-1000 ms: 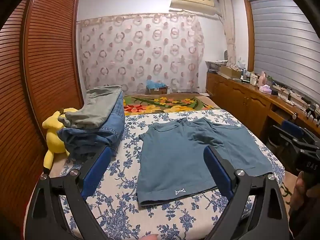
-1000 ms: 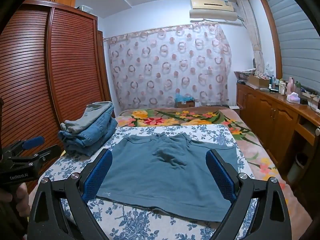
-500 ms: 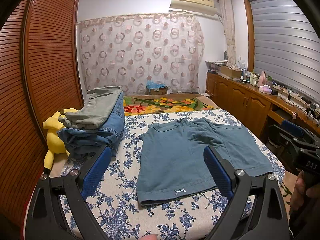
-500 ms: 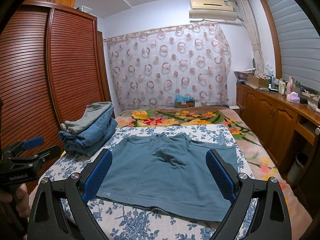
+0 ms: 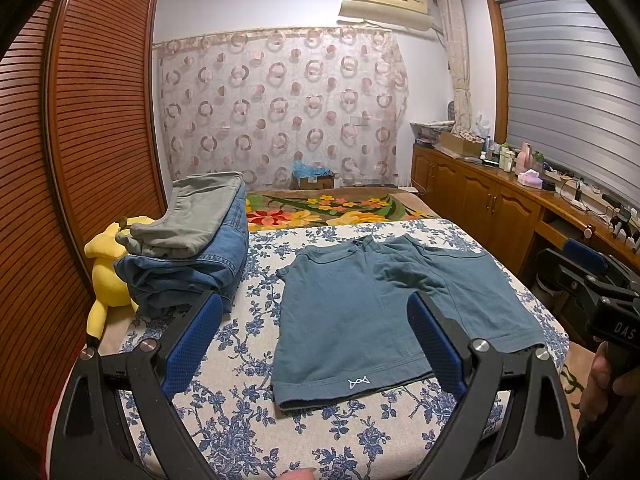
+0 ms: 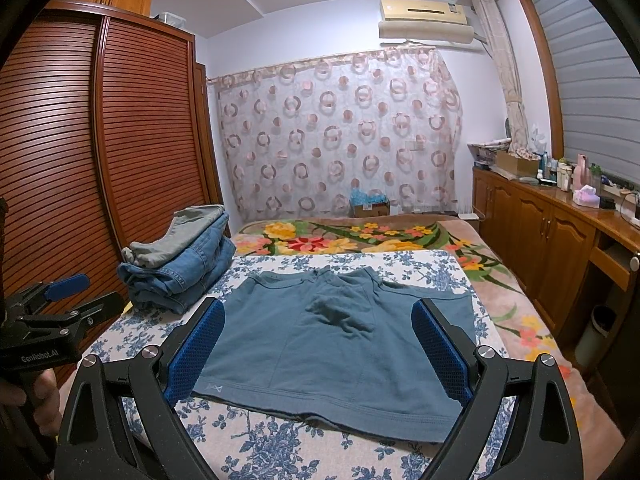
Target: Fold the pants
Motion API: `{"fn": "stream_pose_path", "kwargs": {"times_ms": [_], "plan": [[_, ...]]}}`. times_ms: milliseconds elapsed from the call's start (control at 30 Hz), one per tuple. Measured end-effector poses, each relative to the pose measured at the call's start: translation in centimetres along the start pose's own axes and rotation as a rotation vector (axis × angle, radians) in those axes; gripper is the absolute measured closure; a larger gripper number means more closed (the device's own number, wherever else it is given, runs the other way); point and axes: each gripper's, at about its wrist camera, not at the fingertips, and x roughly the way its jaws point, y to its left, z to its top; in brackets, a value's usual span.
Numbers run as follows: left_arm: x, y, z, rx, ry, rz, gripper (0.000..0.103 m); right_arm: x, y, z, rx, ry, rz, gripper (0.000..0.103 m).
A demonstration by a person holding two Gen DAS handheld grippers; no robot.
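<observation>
Teal-blue shorts (image 5: 380, 304) (image 6: 340, 336) lie spread flat on the blue-flowered bed sheet (image 5: 240, 400) (image 6: 280, 448), hems toward me and waistband at the far side, with a small white logo near the front left hem. My left gripper (image 5: 314, 336) hovers open above the near left part of the bed, nothing between its blue pads. My right gripper (image 6: 318, 340) is open too, held over the near edge with the shorts seen between its fingers. Each gripper shows at the edge of the other's view, held by a hand.
A stack of folded jeans with a grey garment on top (image 5: 192, 248) (image 6: 180, 260) sits at the bed's left. A yellow plush toy (image 5: 106, 264) lies beside it against the wooden wardrobe (image 5: 60, 200). Wooden cabinets (image 6: 552, 248) line the right wall, and a floral blanket (image 6: 360, 236) covers the far bed.
Both grippers have drifted back and up very slightly; the shorts appear a little lower and farther in both views. Nothing was grasped or moved.
</observation>
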Motion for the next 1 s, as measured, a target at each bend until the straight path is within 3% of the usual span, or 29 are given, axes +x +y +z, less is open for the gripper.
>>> {"fn": "stream_pose_path", "kwargs": {"times_ms": [1000], "plan": [[-0.19, 0.25, 0.65, 0.002, -0.003, 0.000, 0.009, -0.02, 0.06, -0.17, -0.002, -0.010, -0.007, 0.008]]}}
